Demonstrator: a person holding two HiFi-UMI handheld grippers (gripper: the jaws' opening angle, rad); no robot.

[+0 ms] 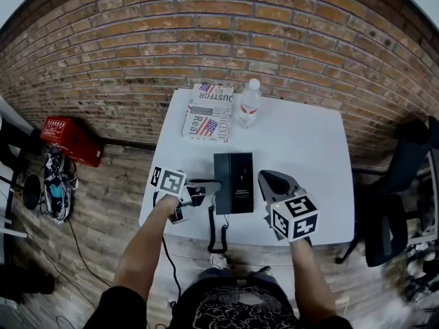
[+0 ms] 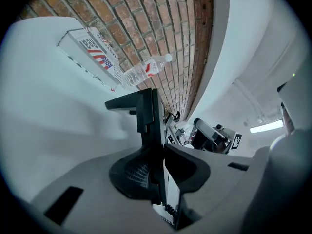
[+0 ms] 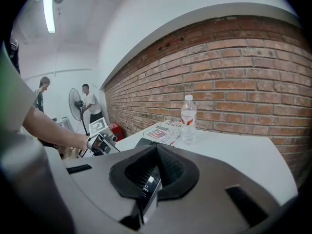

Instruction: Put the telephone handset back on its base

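The black telephone base (image 1: 234, 182) lies in the middle of the white table (image 1: 302, 149). Just left of it my left gripper (image 1: 198, 197) is shut on the black telephone handset (image 1: 204, 183), which lies crosswise and reaches to the base's left edge. In the left gripper view the handset (image 2: 145, 112) stands out past the left gripper (image 2: 162, 155), clamped between its pads. The coiled cord (image 1: 217, 233) hangs over the table's front edge. My right gripper (image 1: 269, 178) hovers right of the base, shut and holding nothing. In its own view the right gripper (image 3: 156, 162) has its pads together.
A clear water bottle (image 1: 248, 103) and a printed box with flag pictures (image 1: 208, 112) stand at the table's back, against the brick wall. A red case (image 1: 72, 140) lies on the floor at left; a dark chair (image 1: 394, 211) stands at right. Two people (image 3: 87, 104) stand far off.
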